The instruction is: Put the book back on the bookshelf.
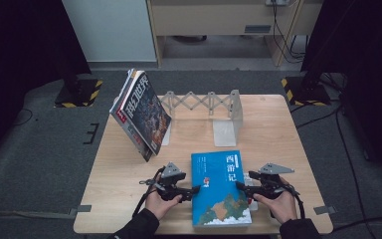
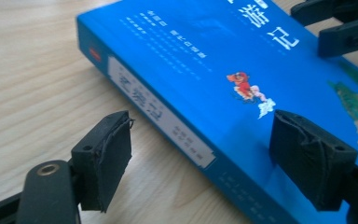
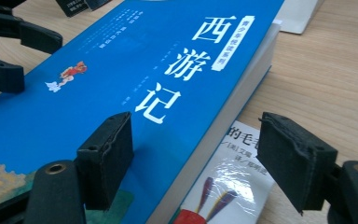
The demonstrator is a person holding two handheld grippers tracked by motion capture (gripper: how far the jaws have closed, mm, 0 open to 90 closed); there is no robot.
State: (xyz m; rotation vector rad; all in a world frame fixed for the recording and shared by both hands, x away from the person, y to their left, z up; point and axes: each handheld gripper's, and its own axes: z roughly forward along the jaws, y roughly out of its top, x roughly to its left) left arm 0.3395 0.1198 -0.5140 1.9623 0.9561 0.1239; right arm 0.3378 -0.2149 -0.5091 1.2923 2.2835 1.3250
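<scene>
Blue book point(image 1: 220, 188) flat on table point(image 1: 288, 139)

- The right hand-held gripper point(image 3: 193, 158) is standing with its jaws apart, straddling the page edge of the blue book point(image 3: 135, 70).
- The blue book is lying flat on the table point(image 3: 326, 79), partly overlapping a thinner glossy book point(image 3: 228, 186).
- The left hand-held gripper point(image 3: 4, 49) is showing at the book's far left edge.

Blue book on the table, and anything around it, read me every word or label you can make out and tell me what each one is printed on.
"西游记": large white title on the blue book cover.
Small white lines on that cover and the label on its spine: too small or blurred to read.
"的毛": part of a title on the white book lying under it; the rest is hidden.
Leaning magazine: large white title characters, too blurred to read for certain.
</scene>
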